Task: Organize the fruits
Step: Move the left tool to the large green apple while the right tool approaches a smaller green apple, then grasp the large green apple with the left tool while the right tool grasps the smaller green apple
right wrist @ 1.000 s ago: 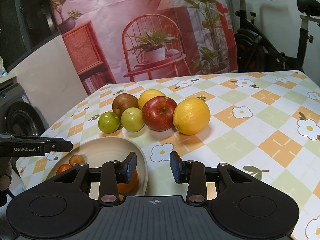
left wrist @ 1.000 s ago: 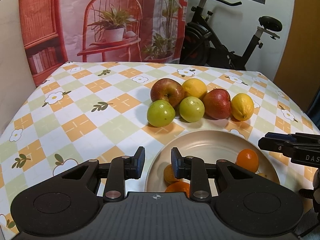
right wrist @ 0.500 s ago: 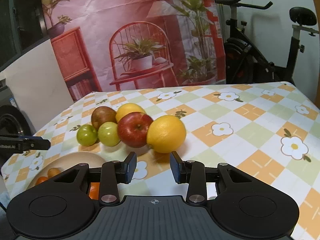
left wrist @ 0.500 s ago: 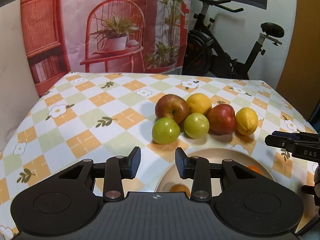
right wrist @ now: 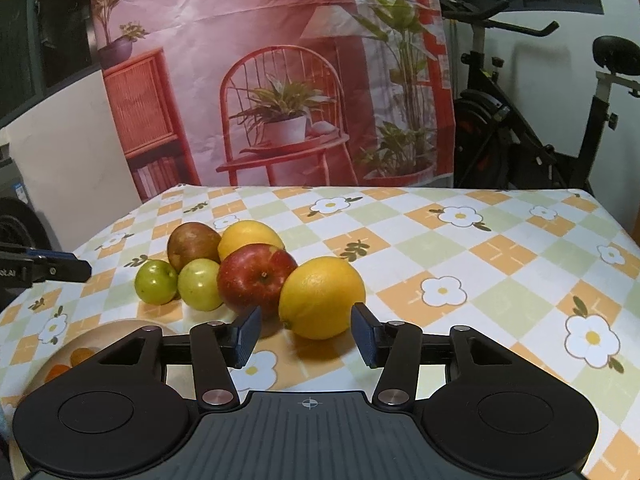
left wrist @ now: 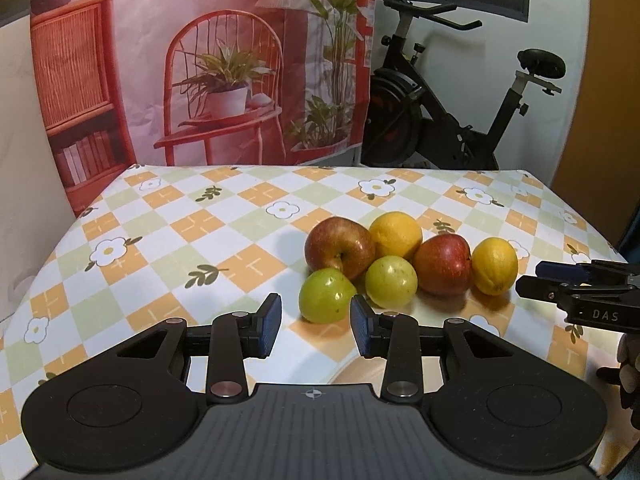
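Observation:
Several fruits sit bunched on the checked tablecloth: two green plums, two red apples, an orange and a lemon. My left gripper (left wrist: 315, 325) is open, its fingertips either side of the near green plum (left wrist: 326, 295) without touching it. My right gripper (right wrist: 306, 334) has its jaws opening, and the lemon (right wrist: 322, 297) lies just beyond the tips with no pad on it. The red apple (right wrist: 256, 279) rests left of the lemon. The beige plate (right wrist: 116, 332) holds small orange fruits (right wrist: 80, 356) at the lower left of the right wrist view.
The right gripper's tip (left wrist: 576, 290) reaches in from the right edge of the left wrist view. The left gripper's tip (right wrist: 48, 268) shows at the left edge of the right wrist view. An exercise bike (left wrist: 460, 120) and a printed backdrop (left wrist: 200, 60) stand behind the table.
Both grippers have drawn back from over the plate and now face the fruit cluster. The left jaws stand a little wider than a second ago, and the right jaws have widened around the lemon's near side.

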Tool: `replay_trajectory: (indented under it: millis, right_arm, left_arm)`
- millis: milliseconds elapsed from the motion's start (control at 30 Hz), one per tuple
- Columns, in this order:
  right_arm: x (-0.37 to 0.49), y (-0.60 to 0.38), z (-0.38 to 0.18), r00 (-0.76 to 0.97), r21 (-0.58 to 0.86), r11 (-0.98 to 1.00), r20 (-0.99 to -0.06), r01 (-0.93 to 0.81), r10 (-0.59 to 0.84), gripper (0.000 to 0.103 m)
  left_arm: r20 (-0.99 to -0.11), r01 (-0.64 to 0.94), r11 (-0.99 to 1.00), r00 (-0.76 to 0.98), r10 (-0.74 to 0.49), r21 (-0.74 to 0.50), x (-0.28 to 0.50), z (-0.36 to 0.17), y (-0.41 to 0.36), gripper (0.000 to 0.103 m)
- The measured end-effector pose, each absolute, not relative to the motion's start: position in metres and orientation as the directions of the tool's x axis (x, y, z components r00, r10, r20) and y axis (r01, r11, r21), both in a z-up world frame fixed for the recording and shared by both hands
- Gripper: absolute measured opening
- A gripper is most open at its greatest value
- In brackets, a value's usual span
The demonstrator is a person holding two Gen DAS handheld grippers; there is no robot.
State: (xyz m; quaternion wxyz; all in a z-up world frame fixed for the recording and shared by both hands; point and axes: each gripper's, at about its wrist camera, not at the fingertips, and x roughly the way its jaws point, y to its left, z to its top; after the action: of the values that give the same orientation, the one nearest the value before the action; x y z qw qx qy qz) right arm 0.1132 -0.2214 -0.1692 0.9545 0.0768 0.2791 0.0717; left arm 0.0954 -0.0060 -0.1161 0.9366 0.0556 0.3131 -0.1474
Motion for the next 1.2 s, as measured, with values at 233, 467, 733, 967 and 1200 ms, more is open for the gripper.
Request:
replay_trajectory:
  millis: [233,467,733,967,1200]
  right_arm:
    - [0.132,-0.223,-0.174,0.829,0.163,0.982,-0.533,-0.097,0.171,0.061]
    - [0.135,-0.219,-0.174,0.829,0.158,0.980,-0.527,-0.117,0.185,0.061]
    - [0.139,-0.214,-0.165,0.827,0.156,0.978,-0.526,-0.136,0.199,0.061]
    - [0.141,-0.212,-0.164,0.821,0.173,0.976,-0.533,-0.130,0.203,0.060]
    - [0.143,-0.210,-0.165,0.814,0.178,0.975,-0.542,-0.129,0.207,0.061]
  left_arm:
    - [-0.607,0.309,0.951,0.757,-0.240,0.009,0.099,-0.116,-0.008,0.040]
    - [-0.620,0.306,0.952,0.748,-0.239,0.002,0.105,-0.119,-0.007,0.040]
    - [-0.645,0.359,0.933,0.712,-0.279,-0.007,0.127,-0.125,-0.014,0.045]
    - [-0.682,0.370,0.929,0.681,-0.269,0.003,0.152,-0.142,-0.020,0.045]
    - [-0.690,0.407,0.913,0.654,-0.310,-0.024,0.160,-0.150,-0.020,0.052]
